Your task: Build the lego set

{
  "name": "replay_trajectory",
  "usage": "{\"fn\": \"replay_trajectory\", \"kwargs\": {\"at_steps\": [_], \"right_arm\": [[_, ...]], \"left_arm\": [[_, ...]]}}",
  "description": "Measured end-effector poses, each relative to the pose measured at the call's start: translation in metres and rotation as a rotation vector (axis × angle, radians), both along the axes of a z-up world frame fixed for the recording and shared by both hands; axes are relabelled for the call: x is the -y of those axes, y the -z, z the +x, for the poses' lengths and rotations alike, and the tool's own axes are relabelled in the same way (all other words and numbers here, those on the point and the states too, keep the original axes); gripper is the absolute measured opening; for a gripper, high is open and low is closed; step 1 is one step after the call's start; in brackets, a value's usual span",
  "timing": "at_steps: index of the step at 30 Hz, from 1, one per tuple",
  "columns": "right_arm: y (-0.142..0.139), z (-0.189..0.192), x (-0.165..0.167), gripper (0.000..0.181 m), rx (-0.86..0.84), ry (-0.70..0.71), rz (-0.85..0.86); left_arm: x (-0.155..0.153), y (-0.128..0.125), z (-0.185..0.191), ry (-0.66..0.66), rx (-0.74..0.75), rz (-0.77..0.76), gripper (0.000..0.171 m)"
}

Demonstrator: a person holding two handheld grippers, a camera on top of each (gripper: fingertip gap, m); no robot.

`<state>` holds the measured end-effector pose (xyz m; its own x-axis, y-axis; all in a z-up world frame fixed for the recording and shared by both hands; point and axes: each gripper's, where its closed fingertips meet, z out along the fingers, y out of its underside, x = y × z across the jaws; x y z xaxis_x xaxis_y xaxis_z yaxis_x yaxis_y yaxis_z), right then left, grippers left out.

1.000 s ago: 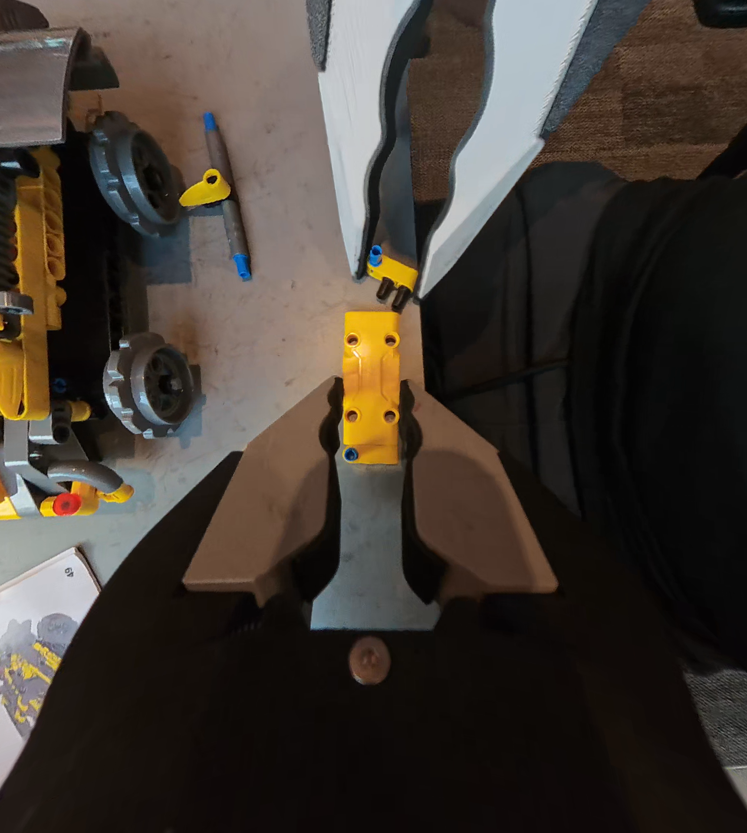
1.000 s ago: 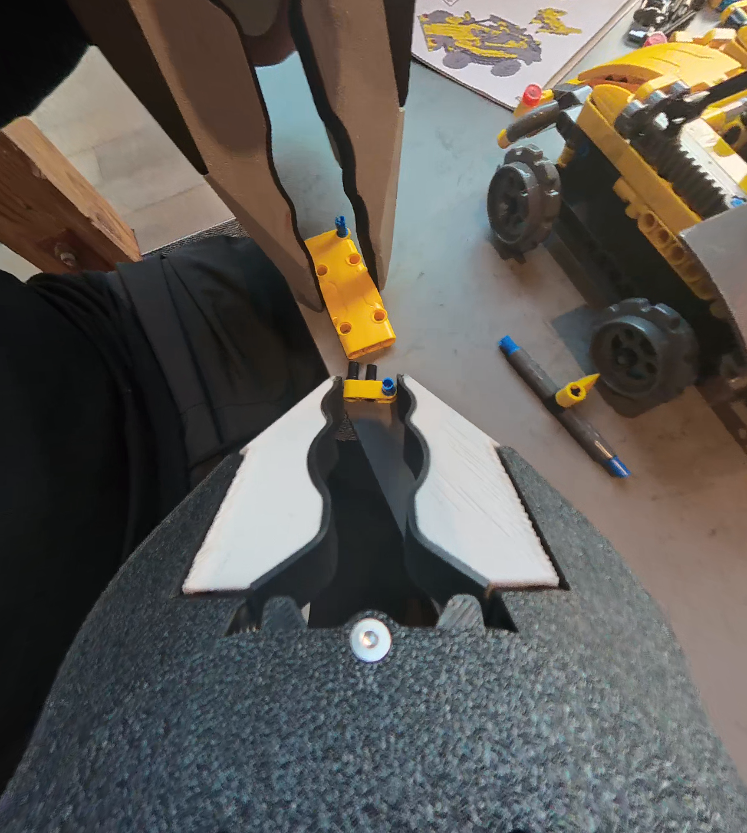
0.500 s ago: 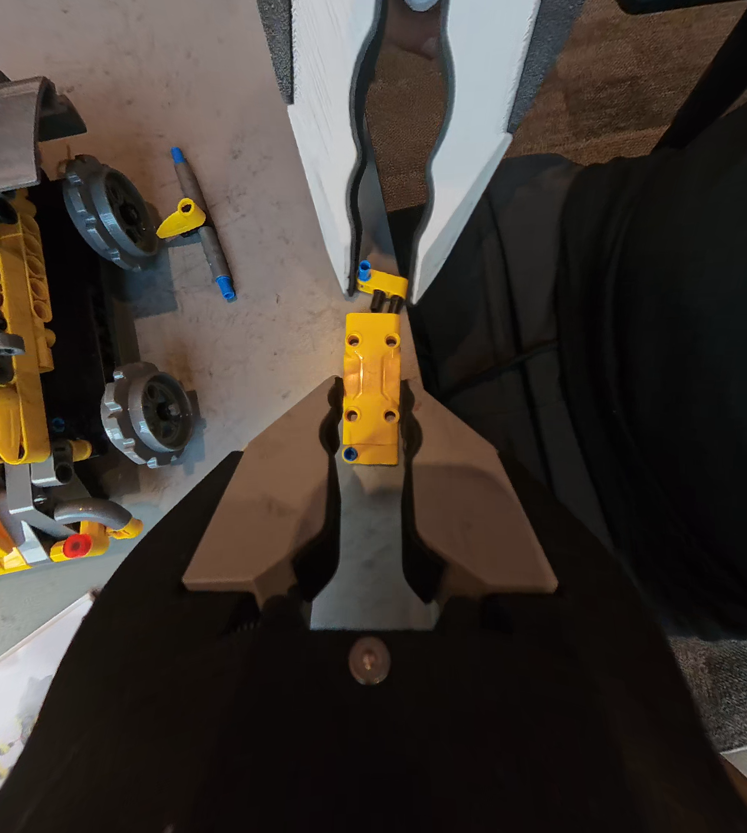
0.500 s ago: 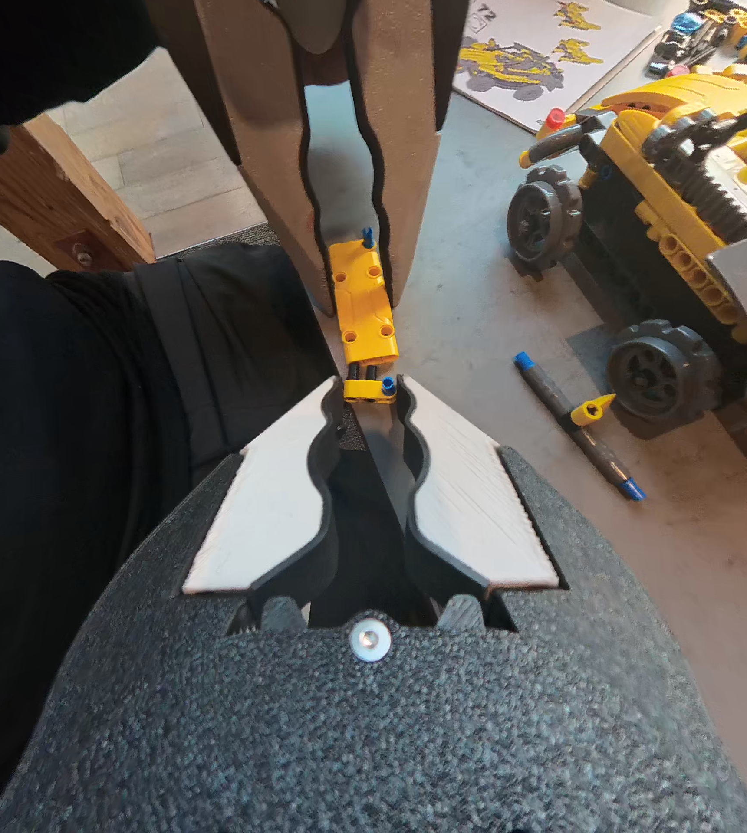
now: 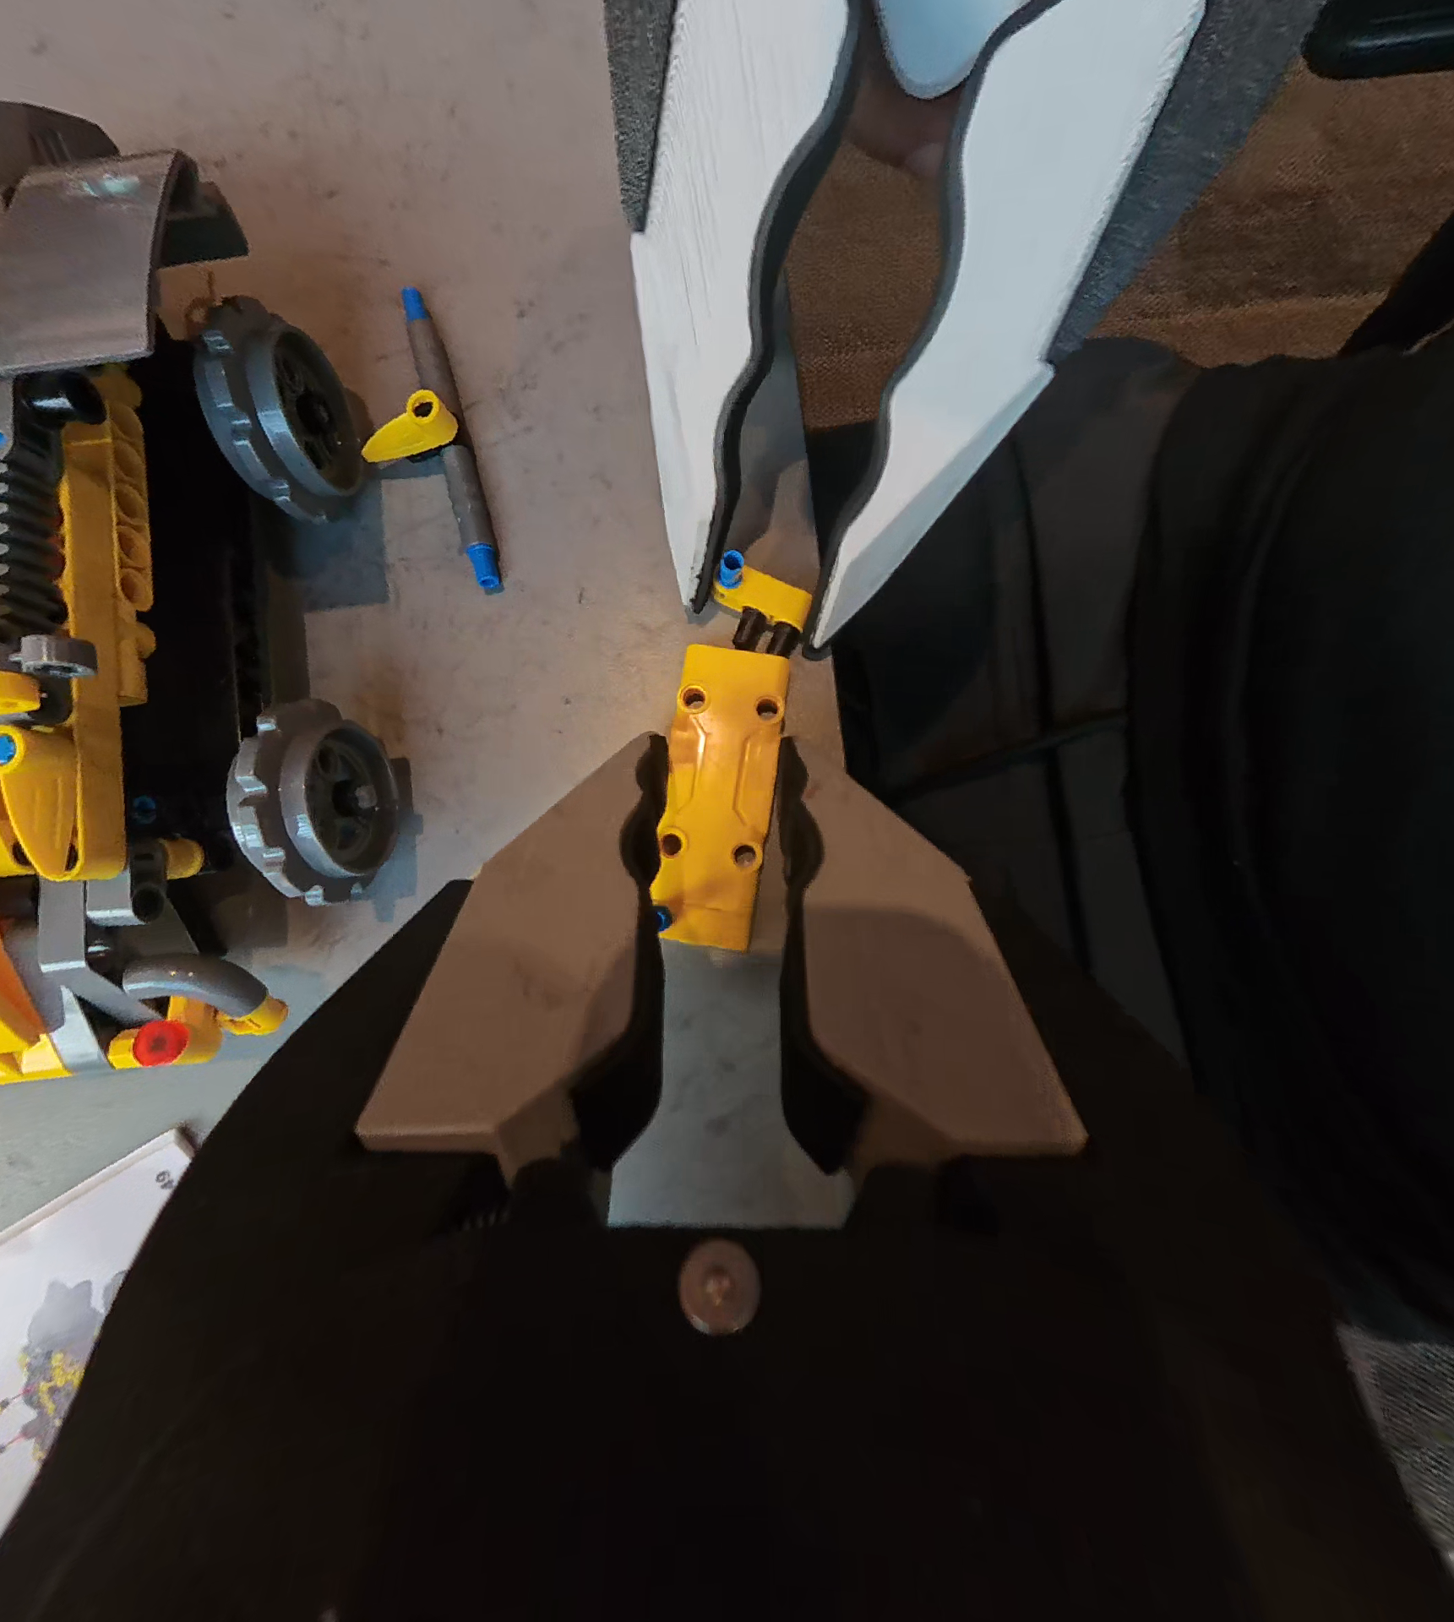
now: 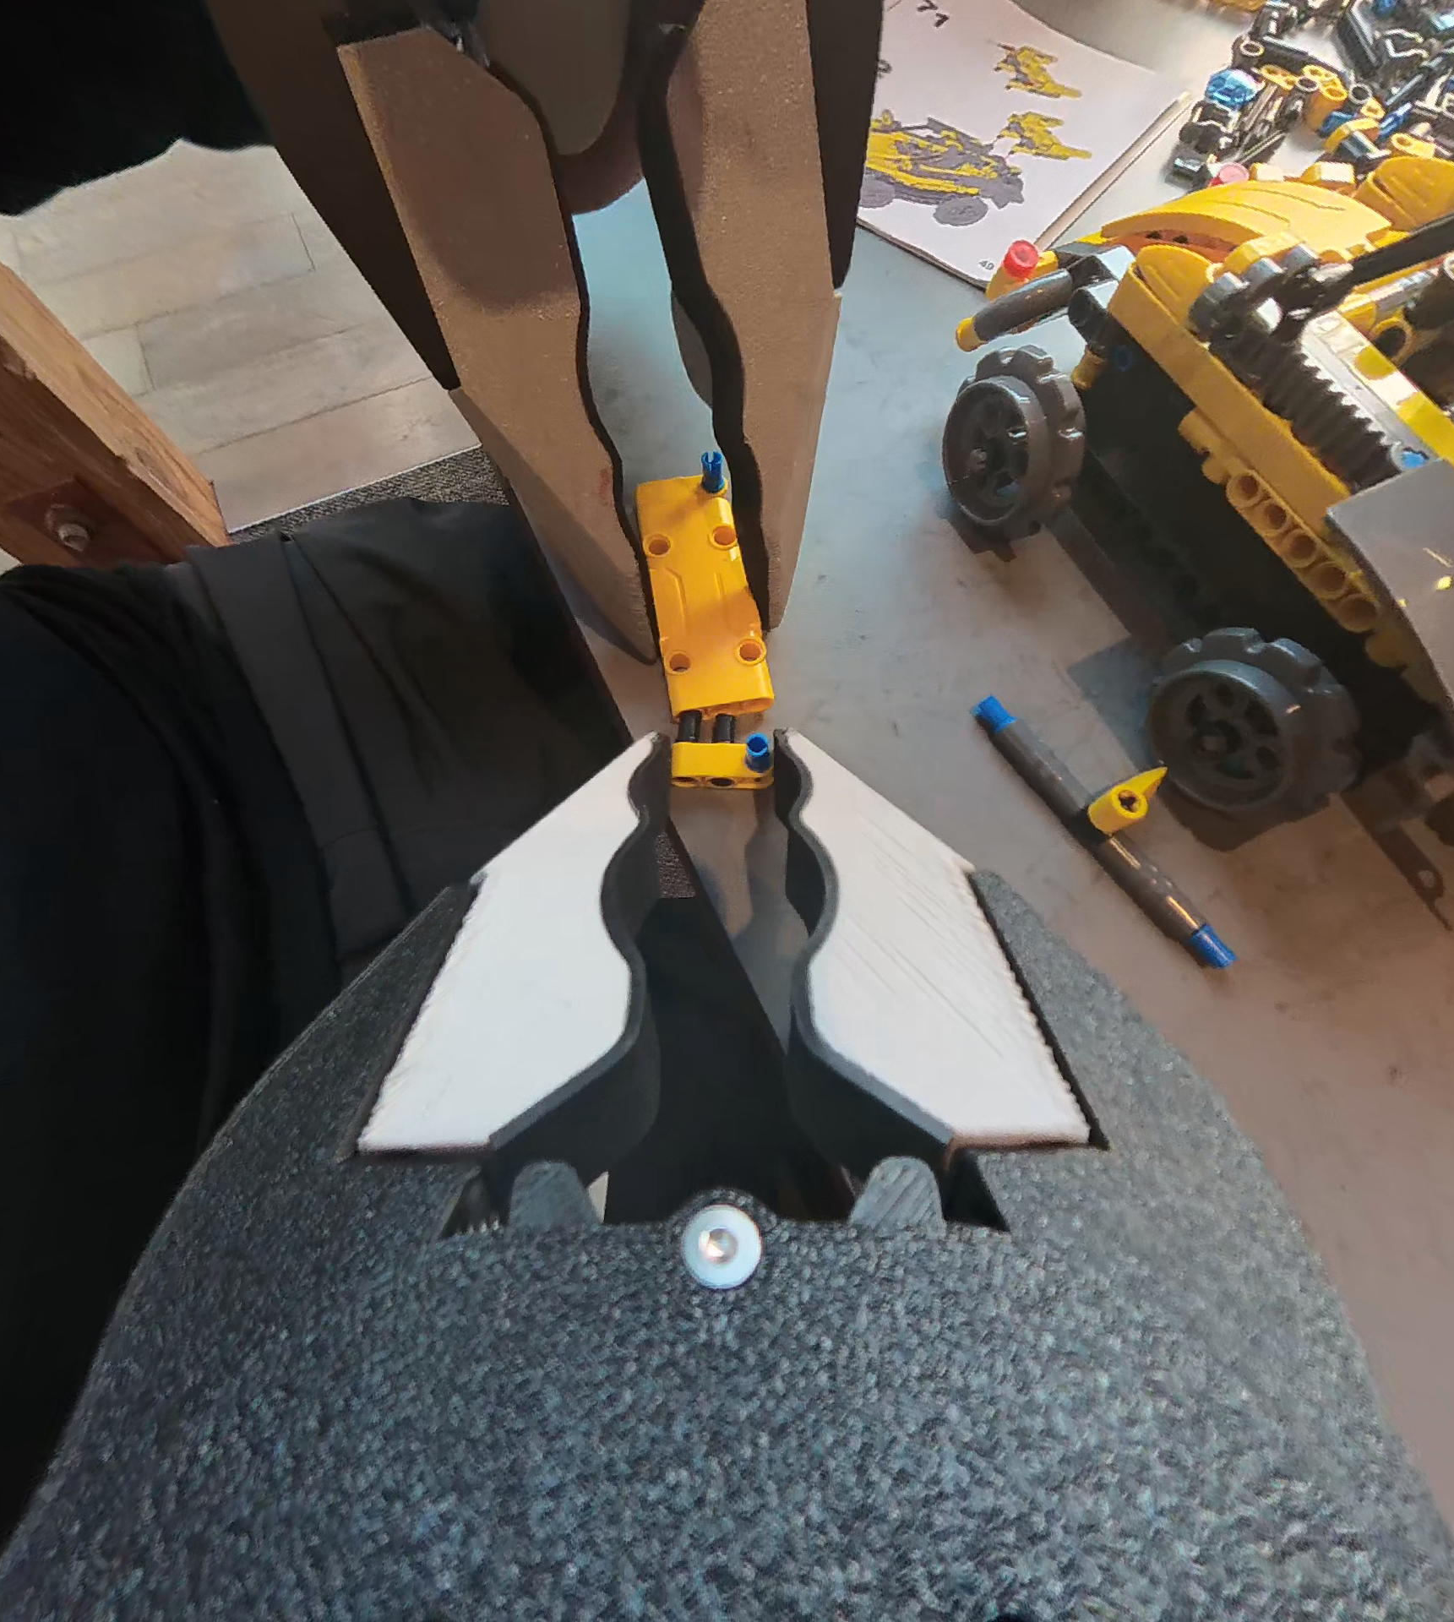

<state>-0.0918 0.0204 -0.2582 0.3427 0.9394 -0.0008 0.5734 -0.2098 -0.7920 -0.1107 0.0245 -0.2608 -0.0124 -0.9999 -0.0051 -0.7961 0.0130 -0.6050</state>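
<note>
Since a second earlier I had closed the gap between my two pieces — the connector's (image 6: 719, 760) black pins, then clear of the panel (image 6: 710, 606), now met its end face. My left gripper (image 5: 716, 772) was clamped on the yellow panel, holding it over the table (image 5: 530, 219) edge near my dark-clad lap. My right gripper (image 6: 721, 753) was pinched on the small yellow connector with its blue pin.

As I judged it, the two were lined up and the pins had just begun to enter; both black shafts showed nearly whole, so most of the push was left.

I could not tell how deep the pins sat, nor see the holes that took them — the panel's end face was turned from both cameras. The vehicle (image 6: 1285, 456) was cut off at the frame edge, and the far parts pile (image 6: 1355, 79) was too small to sort. The axle (image 6: 1096, 825) with its yellow tab lay beside a wheel (image 6: 1245, 724).
</note>
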Motion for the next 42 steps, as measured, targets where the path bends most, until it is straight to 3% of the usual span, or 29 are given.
{"fn": "replay_trajectory", "kwargs": {"at_steps": [6, 12, 20, 24, 28, 35, 39, 42], "right_arm": [[0.0, -0.002, 0.003, 0.023, 0.106, -0.089, 0.048], [0.001, -0.005, 0.004, 0.022, 0.123, -0.186, -0.054], [0.001, -0.013, 0.004, 0.021, 0.082, -0.255, -0.032], [0.0, -0.013, 0.004, 0.022, 0.052, -0.214, 0.064], [0.0, -0.012, 0.001, 0.024, 0.02, -0.159, 0.033], [-0.008, 0.0, -0.003, 0.048, 0.002, -0.116, -0.004], [-0.005, 0.008, 0.007, 0.023, 0.013, -0.116, -0.021], [0.002, 0.006, 0.007, 0.028, 0.042, -0.081, -0.016]], "left_arm": [[0.002, -0.001, 0.0, 0.062, 0.015, 0.087, 0.022], [0.004, -0.002, 0.0, 0.113, -0.005, 0.163, 0.022], [0.006, -0.001, -0.004, 0.087, 0.034, 0.09, 0.022], [0.006, -0.001, -0.005, 0.069, 0.053, 0.071, 0.022], [0.006, -0.001, -0.005, 0.045, 0.098, 0.049, 0.022], [0.005, -0.001, -0.005, -0.016, 0.145, 0.013, 0.022], [0.004, -0.001, -0.005, -0.037, 0.156, 0.007, 0.023], [0.004, -0.001, -0.005, -0.055, 0.153, -0.001, 0.022]]}}
